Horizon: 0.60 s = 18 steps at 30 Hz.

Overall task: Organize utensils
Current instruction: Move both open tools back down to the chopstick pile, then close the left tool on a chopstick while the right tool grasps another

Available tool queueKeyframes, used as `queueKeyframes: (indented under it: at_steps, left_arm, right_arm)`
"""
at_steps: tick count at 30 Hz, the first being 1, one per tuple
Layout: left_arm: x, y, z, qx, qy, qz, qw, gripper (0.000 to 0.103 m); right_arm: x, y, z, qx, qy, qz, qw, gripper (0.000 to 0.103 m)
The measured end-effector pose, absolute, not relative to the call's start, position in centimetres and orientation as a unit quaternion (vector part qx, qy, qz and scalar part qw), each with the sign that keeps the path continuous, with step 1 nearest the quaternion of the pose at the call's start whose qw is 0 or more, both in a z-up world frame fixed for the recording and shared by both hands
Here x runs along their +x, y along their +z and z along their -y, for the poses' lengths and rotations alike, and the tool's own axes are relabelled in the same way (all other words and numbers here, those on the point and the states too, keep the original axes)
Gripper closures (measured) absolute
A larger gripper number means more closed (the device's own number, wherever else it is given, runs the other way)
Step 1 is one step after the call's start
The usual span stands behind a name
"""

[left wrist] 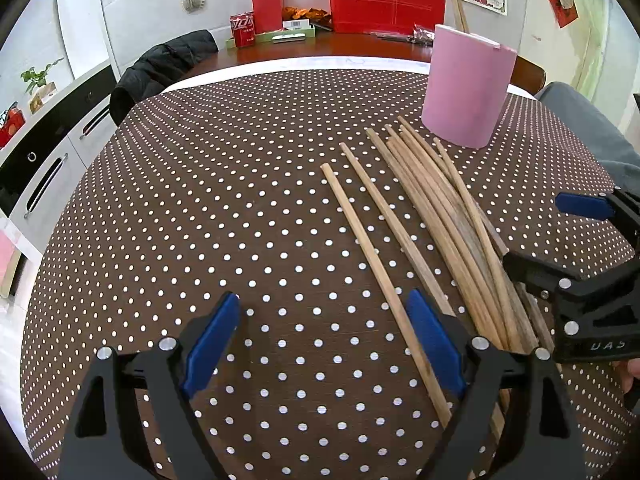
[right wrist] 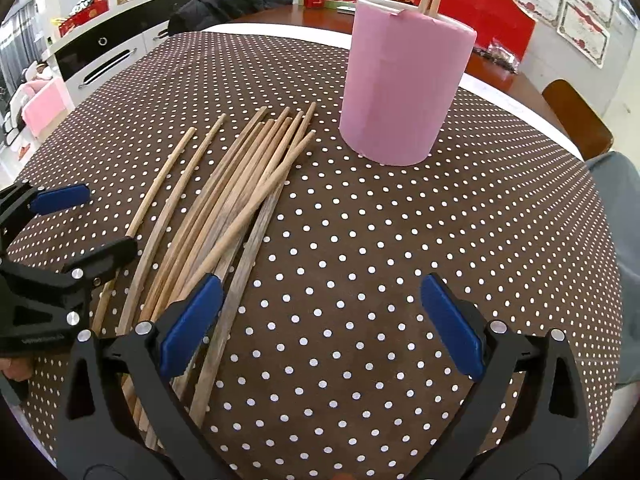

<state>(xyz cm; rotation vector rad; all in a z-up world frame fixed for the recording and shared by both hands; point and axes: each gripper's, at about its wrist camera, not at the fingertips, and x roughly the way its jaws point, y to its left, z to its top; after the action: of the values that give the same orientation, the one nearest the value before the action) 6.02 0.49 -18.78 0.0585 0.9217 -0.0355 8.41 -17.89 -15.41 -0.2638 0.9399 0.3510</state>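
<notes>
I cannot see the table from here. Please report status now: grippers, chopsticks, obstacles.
Left gripper open, empty. Right gripper open, empty. Chopsticks loose on the tablecloth; two already in the pink holder. Nothing in the way.

Handheld two-finger grippers, pair, black with blue pads

Left gripper (left wrist: 324, 336) and right gripper (right wrist: 322, 320): black angular plastic frames with triangular cut-outs, silver round screw heads at the pivots, flat blue fingertip pads, pale embossed lettering on the side; grey sleeve (right wrist: 624, 208) alongside.
</notes>
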Motion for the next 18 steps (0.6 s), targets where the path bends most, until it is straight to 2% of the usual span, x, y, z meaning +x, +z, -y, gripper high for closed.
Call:
queueKeyframes:
  at_steps: [6,13,15,16,17,18]
  left_arm:
    - [6.1,-18.8,-0.4,0.032,-0.019,-0.444,0.895,0.018]
    - [7.9,-18.5,0.3,0.069,-0.028,-0.451,0.889,0.02]
    - [8.6,-18.4,0.1,0.059,-0.045,-0.458,0.886,0.029]
    - [9.0,-18.4,0.1,0.052,-0.054,-0.463,0.883,0.039]
    - [9.4,-18.2,0.2,0.047,-0.062,-0.467,0.881,0.047]
    - [9.6,-18.1,0.4,0.052,-0.065,-0.468,0.88,0.066]
  right_arm:
    - [8.5,-15.5,17.6,-0.16,0.135,-0.453,0.867,0.008]
    - [11.6,-15.8,16.6,-0.108,0.161,-0.456,0.869,0.027]
    - [12.8,-15.7,16.3,-0.099,0.161,-0.463,0.866,0.036]
    - [13.3,-15.6,16.0,-0.099,0.162,-0.465,0.865,0.039]
    - [13.6,-15.6,15.8,-0.101,0.163,-0.466,0.864,0.049]
    - [14.0,-15.5,15.4,-0.106,0.169,-0.469,0.861,0.061]
